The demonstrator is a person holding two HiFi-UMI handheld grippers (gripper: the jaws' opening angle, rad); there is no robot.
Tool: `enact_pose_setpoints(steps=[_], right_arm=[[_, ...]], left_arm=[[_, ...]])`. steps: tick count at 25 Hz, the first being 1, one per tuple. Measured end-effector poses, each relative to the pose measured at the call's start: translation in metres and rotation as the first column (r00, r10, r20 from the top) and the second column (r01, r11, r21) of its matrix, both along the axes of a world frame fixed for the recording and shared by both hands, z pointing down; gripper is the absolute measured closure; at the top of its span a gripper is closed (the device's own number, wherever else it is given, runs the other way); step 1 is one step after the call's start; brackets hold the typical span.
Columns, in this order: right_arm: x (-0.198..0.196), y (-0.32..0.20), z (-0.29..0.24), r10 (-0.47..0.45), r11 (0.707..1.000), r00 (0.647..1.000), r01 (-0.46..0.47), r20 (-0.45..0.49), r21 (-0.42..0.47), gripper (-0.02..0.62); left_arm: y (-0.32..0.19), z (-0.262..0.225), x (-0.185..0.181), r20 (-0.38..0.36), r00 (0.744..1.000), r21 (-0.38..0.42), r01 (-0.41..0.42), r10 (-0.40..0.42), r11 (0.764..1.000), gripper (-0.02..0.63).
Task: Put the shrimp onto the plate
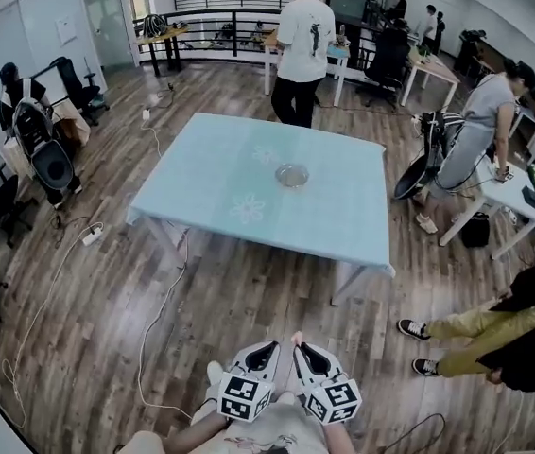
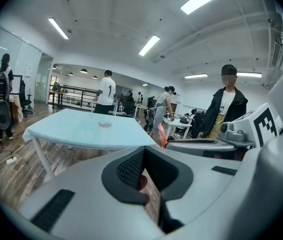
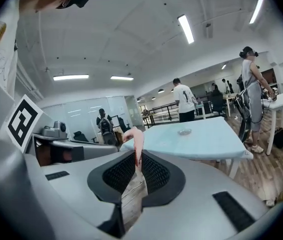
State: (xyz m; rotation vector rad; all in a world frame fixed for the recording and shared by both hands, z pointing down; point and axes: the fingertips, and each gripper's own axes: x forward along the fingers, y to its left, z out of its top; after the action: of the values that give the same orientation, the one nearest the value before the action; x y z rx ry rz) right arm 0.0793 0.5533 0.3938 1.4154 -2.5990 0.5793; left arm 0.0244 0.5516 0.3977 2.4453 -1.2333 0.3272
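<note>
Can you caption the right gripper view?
Right gripper pinches a pink shrimp; the plate sits on the blue table ahead.

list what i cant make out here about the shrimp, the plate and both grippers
- Plate: far off and too small in every view, so whether anything lies in it cannot be told.
- Shrimp: its lower part is hidden between the pads of the right gripper. It is barely visible in the head view.
- Left gripper: a reddish patch shows in the narrow jaw gap. It is unclear whether it is held or lies behind.
</note>
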Motion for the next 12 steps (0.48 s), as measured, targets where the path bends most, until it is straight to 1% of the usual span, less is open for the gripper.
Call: enact_pose_setpoints(steps=[2,4,6,9,10,12], right_arm=[[-0.028,-0.019,-0.005,-0.022,1.0,1.0,0.022,-0.003,0.001,0.54],[-0.065,-0.034,-0.01,-0.037,0.999,0.999,0.037,-0.003,0.014,0.54],[-0.104,-0.055,-0.011,-0.037,0.999,0.999,0.037,0.013,0.022,0.54],[-0.164,-0.085,-0.015,-0.038,0.999,0.997,0.037,0.06,0.022,0.54],[-0.182,-0.094,-0.015,-0.043,0.999,0.997,0.041,0.062,0.024,0.54],[-0.213,-0.109,-0.013,-0.043,0.999,0.999,0.042,0.032,0.027,0.54]], left_arm=[[-0.015,-0.007,-0.028,-0.02,0.999,-0.007,0.027,-0.027,1.0,0.598],[-0.026,-0.014,-0.066,-0.013,0.999,0.021,0.047,-0.046,0.999,0.598],[-0.04,-0.017,-0.115,0.006,0.997,0.053,0.083,-0.083,0.995,0.598],[-0.062,-0.02,-0.192,-0.002,0.989,0.061,0.149,-0.149,0.987,0.598],[-0.068,-0.02,-0.214,-0.004,0.986,0.061,0.165,-0.166,0.984,0.598],[-0.08,-0.022,-0.249,-0.01,0.984,0.061,0.176,-0.176,0.982,0.598]])
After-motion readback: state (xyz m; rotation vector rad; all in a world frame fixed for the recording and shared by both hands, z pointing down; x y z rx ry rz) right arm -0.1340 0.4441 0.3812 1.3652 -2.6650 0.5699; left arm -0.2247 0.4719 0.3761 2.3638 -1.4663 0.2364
